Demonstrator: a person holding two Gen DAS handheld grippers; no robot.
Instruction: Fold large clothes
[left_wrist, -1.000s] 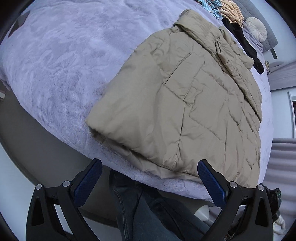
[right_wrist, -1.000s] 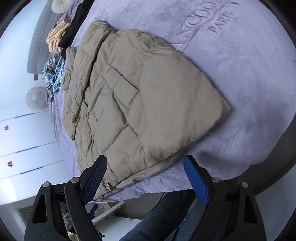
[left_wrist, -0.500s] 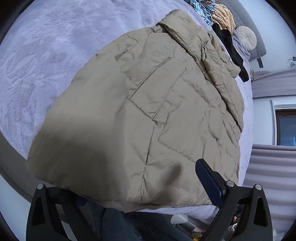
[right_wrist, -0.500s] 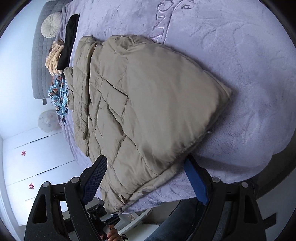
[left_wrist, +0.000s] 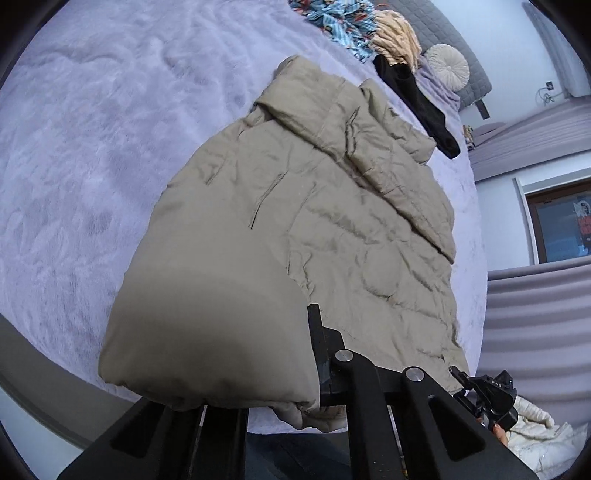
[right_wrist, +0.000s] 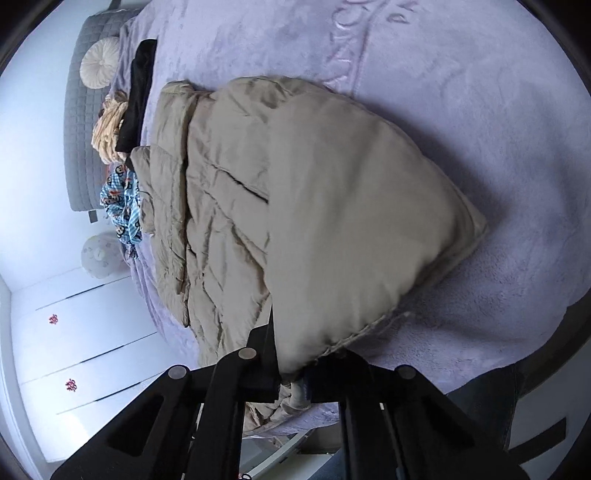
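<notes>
Now | left gripper (left_wrist: 314, 384) and right gripper (right_wrist: 291, 380): jaws, spread a second ago, pinch the near hem of the beige quilted puffer jacket (left_wrist: 295, 221) | hem lifts off the lilac plush bed (left_wrist: 92, 147) | fold-over toward collar can begin.

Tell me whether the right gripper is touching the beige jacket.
Touching. The right wrist view shows the right gripper with its jaws closed on the near hem of the beige jacket, the fabric bunched between them.

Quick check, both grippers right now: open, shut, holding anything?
Left gripper: shut on the near hem of the beige jacket.
Right gripper: shut on the same jacket's near edge.
</notes>
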